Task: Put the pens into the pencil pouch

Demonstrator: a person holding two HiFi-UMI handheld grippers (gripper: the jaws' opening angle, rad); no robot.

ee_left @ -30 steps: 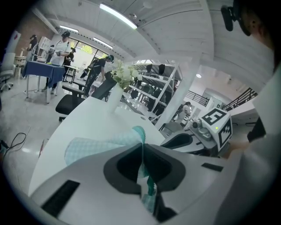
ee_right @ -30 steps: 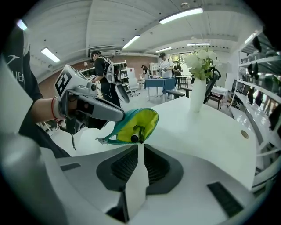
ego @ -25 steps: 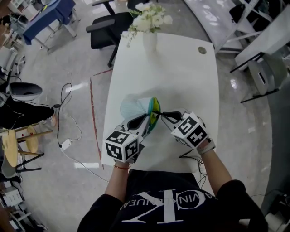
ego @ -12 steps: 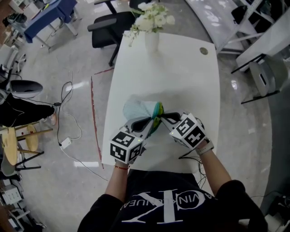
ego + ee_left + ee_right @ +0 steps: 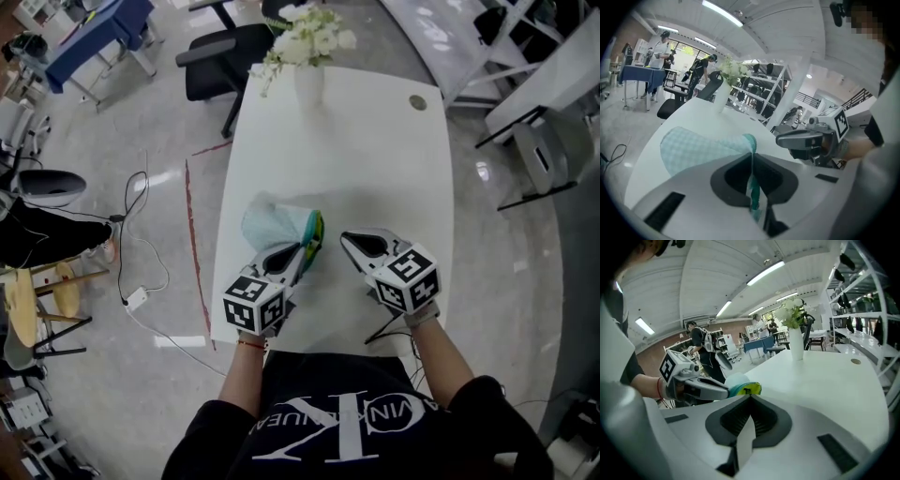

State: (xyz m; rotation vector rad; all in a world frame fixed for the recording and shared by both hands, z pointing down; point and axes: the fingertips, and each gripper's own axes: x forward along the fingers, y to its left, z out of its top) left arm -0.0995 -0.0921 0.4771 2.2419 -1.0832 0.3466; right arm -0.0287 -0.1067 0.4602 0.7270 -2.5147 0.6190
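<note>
Pinching the pouch (image 5: 272, 223) rim, left claw (image 5: 308, 249) angles down; right claw (image 5: 345, 239) apparently empty.

A vase (image 5: 309, 86) of flowers (image 5: 305, 39) stands at the surface's (image 5: 375, 159) far end (a chair (image 5: 220, 58) beyond it).

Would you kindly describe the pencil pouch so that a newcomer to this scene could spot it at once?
Start at the white table with the flower vase at its far end. Near the person's edge, on the left, is the pencil pouch, pinched by the left gripper. It is the only fabric thing there: pale mint check, teal zip edge.
</note>
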